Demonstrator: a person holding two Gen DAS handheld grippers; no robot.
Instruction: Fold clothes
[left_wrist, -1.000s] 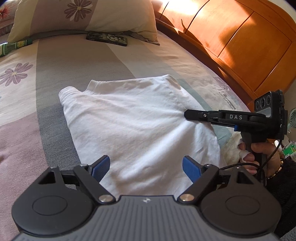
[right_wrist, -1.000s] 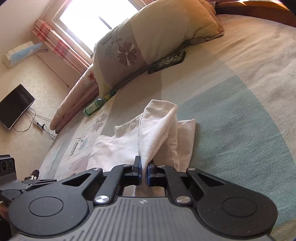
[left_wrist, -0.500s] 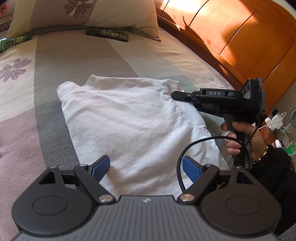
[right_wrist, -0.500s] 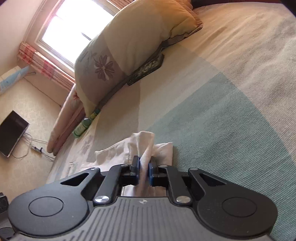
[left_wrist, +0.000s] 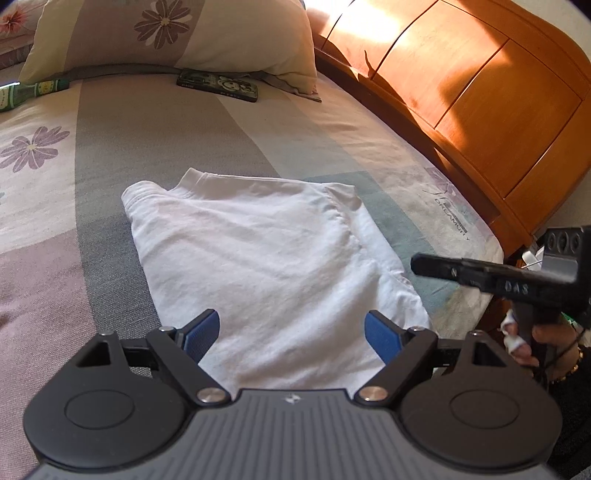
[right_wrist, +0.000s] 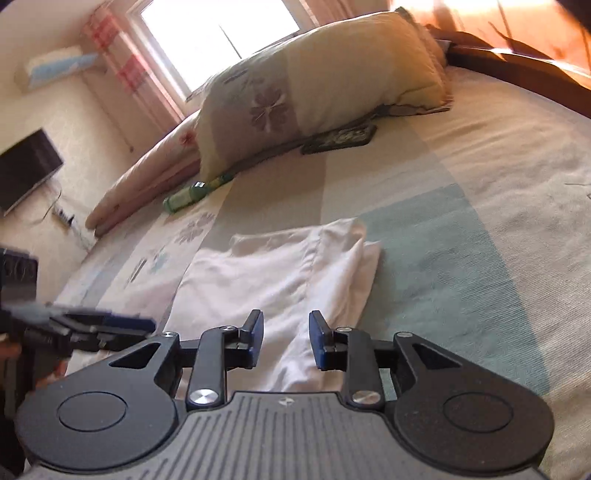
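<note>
A white T-shirt (left_wrist: 266, 266) lies folded lengthwise on the bedspread, collar at its far end. My left gripper (left_wrist: 291, 334) hovers open over the shirt's near hem with nothing between its blue pads. In the left wrist view the right gripper (left_wrist: 417, 264) is seen side-on at the shirt's right edge, held by a hand (left_wrist: 539, 339). From the right wrist view the same T-shirt (right_wrist: 280, 280) lies flat, its folded sleeve side on the right. My right gripper (right_wrist: 286, 338) stands open just above that folded edge, holding nothing.
A large floral pillow (left_wrist: 177, 33) lies at the head of the bed, with a dark patterned phone case (left_wrist: 218, 85) and a green bottle (left_wrist: 26, 92) in front of it. A wooden headboard (left_wrist: 480, 92) runs along the right. A television (right_wrist: 26, 170) stands on the far wall.
My right gripper has let go of the shirt's folded side and opened, then drawn back to the right. The fold now lies flat. My left gripper stayed open.
</note>
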